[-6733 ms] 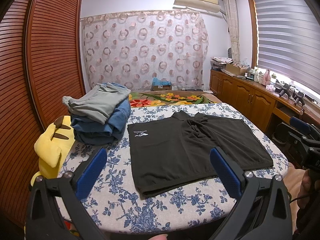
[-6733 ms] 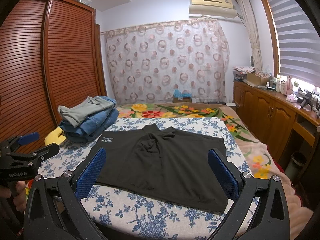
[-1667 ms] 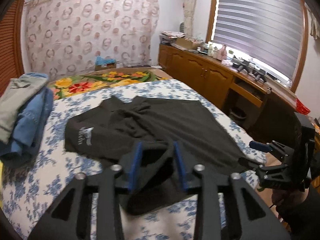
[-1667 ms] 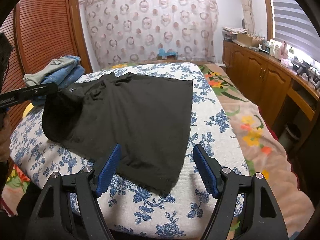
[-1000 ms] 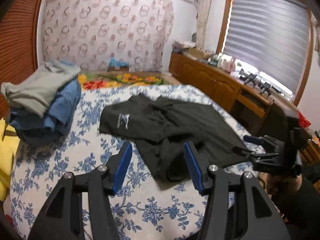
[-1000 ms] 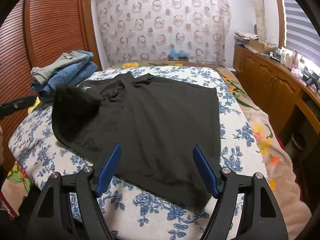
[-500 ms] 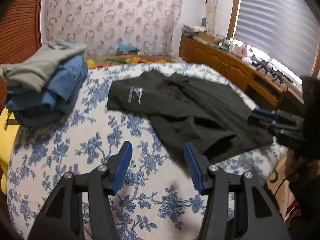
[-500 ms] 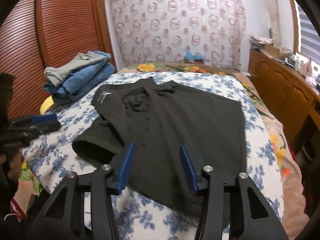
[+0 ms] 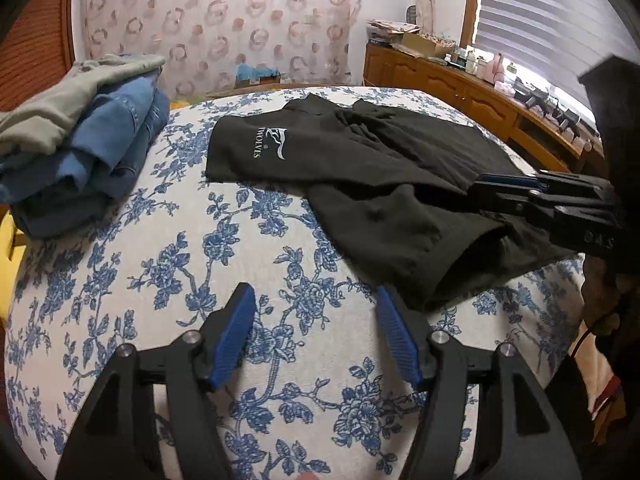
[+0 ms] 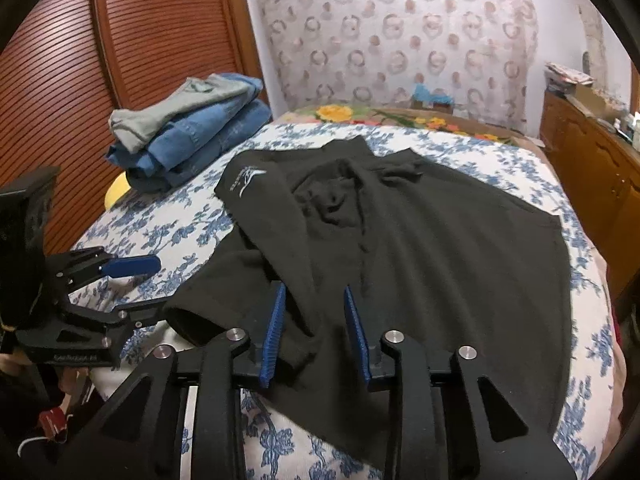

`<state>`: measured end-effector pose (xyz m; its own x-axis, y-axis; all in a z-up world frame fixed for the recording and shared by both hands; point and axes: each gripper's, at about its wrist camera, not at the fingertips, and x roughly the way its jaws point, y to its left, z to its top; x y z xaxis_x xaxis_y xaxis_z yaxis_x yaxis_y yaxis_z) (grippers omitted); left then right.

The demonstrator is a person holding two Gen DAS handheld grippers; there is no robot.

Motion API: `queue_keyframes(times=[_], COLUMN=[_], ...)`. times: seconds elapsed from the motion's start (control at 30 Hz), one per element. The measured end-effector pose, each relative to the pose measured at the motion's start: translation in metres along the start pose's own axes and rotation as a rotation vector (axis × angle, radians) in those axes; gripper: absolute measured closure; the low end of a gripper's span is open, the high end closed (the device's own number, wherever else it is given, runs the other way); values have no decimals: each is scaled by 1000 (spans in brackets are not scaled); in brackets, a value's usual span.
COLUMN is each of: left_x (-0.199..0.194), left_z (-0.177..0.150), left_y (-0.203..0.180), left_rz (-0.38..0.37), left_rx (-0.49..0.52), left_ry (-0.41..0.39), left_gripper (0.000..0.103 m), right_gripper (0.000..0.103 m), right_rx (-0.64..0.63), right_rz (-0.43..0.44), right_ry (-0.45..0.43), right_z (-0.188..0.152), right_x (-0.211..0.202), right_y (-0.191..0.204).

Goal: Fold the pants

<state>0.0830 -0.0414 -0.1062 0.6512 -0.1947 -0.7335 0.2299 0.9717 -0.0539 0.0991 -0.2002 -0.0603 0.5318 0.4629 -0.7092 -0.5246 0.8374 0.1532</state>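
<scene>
Currently, a pair of black cotton shorts, with a small white logo near the waistband, lies spread on a table covered by a white cloth printed with blue flowers. One leg has been folded across the other, so its hem now makes a loose, open-mouthed roll at the near edge of the table.

From the right wrist camera, the right gripper, black with blue ribbed pads, sits low over that near edge. Its jaws are closing, and a ridge of the black fabric lies between them; the pads do not appear to be pressing on it yet.

From the left wrist camera, the left gripper hovers above bare tablecloth, just beside the folded leg's hem. Its jaws are opening and hold nothing.

A stack of folded clothes, grey on top of blue denim, sits at the far left of the table, well apart from the shorts.

The step in hand looks like taking hold of the near hem for the second fold. Next, the right gripper needs to finish its pinch through both layers, and the left one needs to reach and grasp the hem beside it, so the two can lift together towards the waistband.
</scene>
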Motion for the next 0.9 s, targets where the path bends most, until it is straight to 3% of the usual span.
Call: queue_keyframes(times=[0.23, 0.43, 0.57, 0.7, 0.9], left_x=[-1, -6, -11, -22, -30], left_z=[-2, -3, -1, 9, 27], left_y=[-1, 0, 6, 0, -14], left_rz=[18, 3, -44, -27, -58], left_rx=[13, -6, -60, -47, -39], left_ry=[-12, -8, -13, -59, -100], left_gripper=[39, 39, 39, 39, 39], right_gripper=[81, 100, 103, 103, 103], right_rx=[-4, -52, -63, -68, -89], right_rz=[34, 57, 43, -1, -62], right_ry=[55, 69, -7, -99, -192], right_z=[-1, -1, 3, 13, 23], right_x=[12, 14, -2, -32, -74], right_y=[-4, 6, 8, 7, 1])
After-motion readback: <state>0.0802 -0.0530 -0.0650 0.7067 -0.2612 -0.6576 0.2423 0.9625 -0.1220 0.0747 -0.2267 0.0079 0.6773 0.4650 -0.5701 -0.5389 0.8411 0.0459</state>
